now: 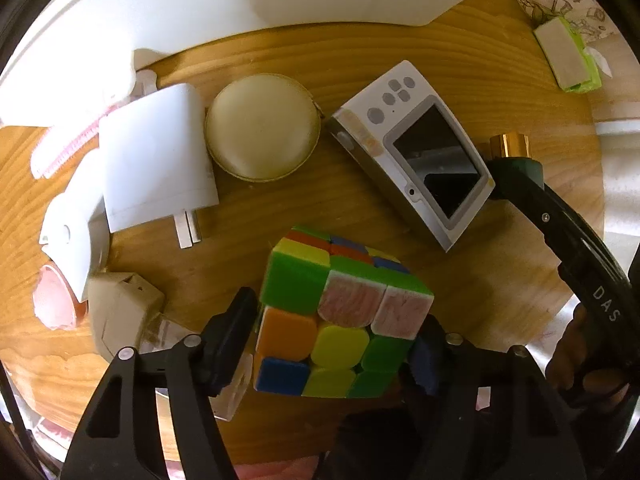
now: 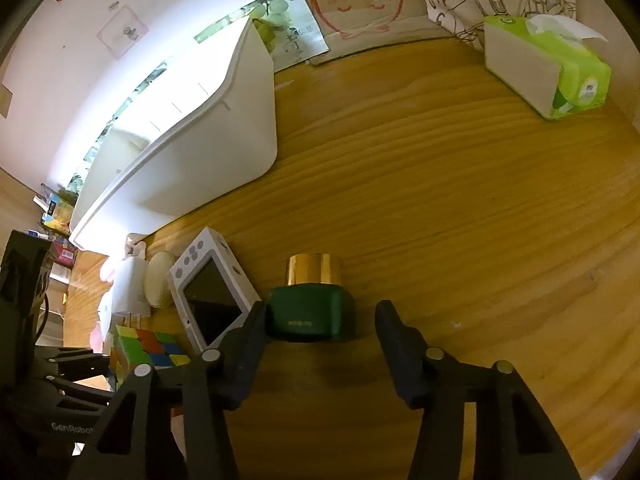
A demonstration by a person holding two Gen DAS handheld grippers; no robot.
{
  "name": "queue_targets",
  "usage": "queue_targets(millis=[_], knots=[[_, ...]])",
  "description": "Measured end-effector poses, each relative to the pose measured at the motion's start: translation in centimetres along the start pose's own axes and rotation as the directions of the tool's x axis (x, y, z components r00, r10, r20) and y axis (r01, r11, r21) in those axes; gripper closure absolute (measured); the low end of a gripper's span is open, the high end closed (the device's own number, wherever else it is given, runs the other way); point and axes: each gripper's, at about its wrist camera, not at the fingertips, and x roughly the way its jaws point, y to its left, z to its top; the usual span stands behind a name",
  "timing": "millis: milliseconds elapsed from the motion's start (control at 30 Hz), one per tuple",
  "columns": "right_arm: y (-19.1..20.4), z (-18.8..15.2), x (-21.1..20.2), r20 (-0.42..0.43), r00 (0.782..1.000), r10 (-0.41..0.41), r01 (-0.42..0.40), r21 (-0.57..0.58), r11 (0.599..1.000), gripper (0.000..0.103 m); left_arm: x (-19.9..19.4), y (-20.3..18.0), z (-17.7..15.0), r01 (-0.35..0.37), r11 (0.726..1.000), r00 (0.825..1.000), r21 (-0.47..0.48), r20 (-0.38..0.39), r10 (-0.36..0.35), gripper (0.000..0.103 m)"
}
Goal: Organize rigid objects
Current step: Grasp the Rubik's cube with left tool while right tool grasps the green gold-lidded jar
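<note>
Left tongs (image 1: 336,340) astride the scrambled puzzle cube (image 1: 340,320) on the wooden table (image 1: 460,52), fingers against both sides, gripping it; right tongs (image 2: 322,340) narrowed yet apart, left finger touching the green jar (image 2: 310,310) with gold lid, right finger clear of it; faint gold lettering on the jar, unreadable; "DAS" legible on the right tool's body in the left view, "GenRobot" on the left tool's in the right view; white handheld console (image 1: 420,148) beside the cube; white bin (image 2: 192,136) behind; green tissue box (image 2: 548,64) far off
</note>
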Motion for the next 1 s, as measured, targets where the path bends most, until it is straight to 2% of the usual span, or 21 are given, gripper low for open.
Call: queue_targets(millis=[100,533,700,1000], knots=[[0.3,0.1,0.2,-0.006,1.000,0.004,-0.004,-0.010,1.000,0.058,0.1,0.1,0.4,-0.001,1.000,1.000,-0.004,-0.003,0.001,0.032],[0.1,-0.1,0.0,-0.004,1.000,0.009,-0.009,-0.001,1.000,0.059,0.1,1.3,-1.2,-0.016,0.999,1.000,-0.033,-0.013,0.016,0.033],[0.1,-0.4,-1.0,0.028,0.999,0.021,-0.021,-0.011,1.000,0.059,1.1,1.2,-2.1,-0.022,0.998,1.000,-0.053,-0.010,0.021,0.034],[1.0,-0.9,-4.0,0.114,0.993,0.041,-0.031,-0.081,0.996,0.059,0.5,2.2,-4.0,-0.030,0.996,0.999,-0.089,0.032,0.033,0.034]])
